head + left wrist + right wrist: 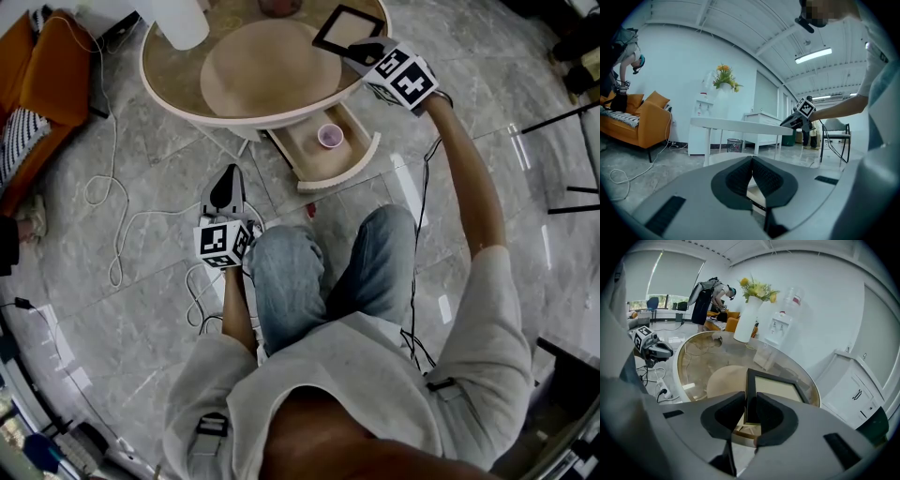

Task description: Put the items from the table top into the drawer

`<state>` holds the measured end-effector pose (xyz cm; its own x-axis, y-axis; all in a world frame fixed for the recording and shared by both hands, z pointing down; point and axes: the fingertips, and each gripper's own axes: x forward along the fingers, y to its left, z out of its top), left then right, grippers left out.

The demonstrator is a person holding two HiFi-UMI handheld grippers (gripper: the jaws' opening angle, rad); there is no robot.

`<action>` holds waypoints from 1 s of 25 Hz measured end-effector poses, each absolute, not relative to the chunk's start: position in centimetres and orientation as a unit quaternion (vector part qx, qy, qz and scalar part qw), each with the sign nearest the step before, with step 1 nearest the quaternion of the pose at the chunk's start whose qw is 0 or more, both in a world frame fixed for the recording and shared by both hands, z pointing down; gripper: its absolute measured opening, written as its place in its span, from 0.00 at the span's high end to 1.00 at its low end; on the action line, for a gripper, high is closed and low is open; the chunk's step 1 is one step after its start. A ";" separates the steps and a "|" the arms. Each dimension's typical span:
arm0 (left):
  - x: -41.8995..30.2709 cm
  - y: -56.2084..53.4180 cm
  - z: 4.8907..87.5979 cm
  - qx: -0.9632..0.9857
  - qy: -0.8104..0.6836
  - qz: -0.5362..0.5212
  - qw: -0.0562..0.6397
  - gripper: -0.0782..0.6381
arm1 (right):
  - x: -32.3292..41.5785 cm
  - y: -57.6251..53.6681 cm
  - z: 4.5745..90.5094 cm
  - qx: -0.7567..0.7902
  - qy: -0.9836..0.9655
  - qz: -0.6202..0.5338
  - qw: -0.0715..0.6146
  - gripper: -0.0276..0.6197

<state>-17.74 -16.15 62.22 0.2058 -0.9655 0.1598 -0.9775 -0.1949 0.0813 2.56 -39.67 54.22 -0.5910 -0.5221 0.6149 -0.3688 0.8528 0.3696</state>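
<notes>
A black picture frame (349,26) with a tan pane lies at the right rim of the round glass-topped table (178,75). My right gripper (361,52) reaches over that rim. In the right gripper view its pads press both sides of the near edge of the picture frame (776,387), so the right gripper (750,411) is shut on it. Under the table the curved wooden drawer (361,159) stands pulled out with a small pink cup (330,136) inside. My left gripper (226,187) hangs low beside the left knee, and the left gripper (752,176) has its pads together with nothing between them.
A white vase (178,21) with flowers stands at the table's far side. White cables (117,234) trail over the marble floor at the left. An orange sofa (42,75) sits at the far left. My knees (291,272) are just before the drawer.
</notes>
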 end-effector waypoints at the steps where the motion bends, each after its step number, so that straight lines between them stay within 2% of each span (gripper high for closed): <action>1: -17.7 -16.0 62.3 0.772 -0.629 0.037 0.083 0.87 | 2.6 -39.7 54.3 0.249 -0.887 -0.095 0.377 0.81; 6: -17.9 -15.8 62.3 0.771 -0.631 0.037 0.083 0.87 | 2.6 -39.8 54.3 0.248 -0.888 -0.078 0.379 0.82; 16: -18.5 -15.7 61.6 0.768 -0.635 0.038 0.074 0.87 | 2.5 -38.4 53.4 0.274 -0.871 -0.181 0.364 0.83; 25: -17.4 -15.6 60.8 0.776 -0.625 0.035 0.070 0.87 | 4.1 -37.3 50.3 0.302 -0.868 -0.202 0.338 0.83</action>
<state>-17.44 -15.60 60.82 0.2153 -0.9663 0.1411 -0.9760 -0.2079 0.0655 4.12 -37.31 50.25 -0.5891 -0.6604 0.4656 -0.3876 0.7366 0.5543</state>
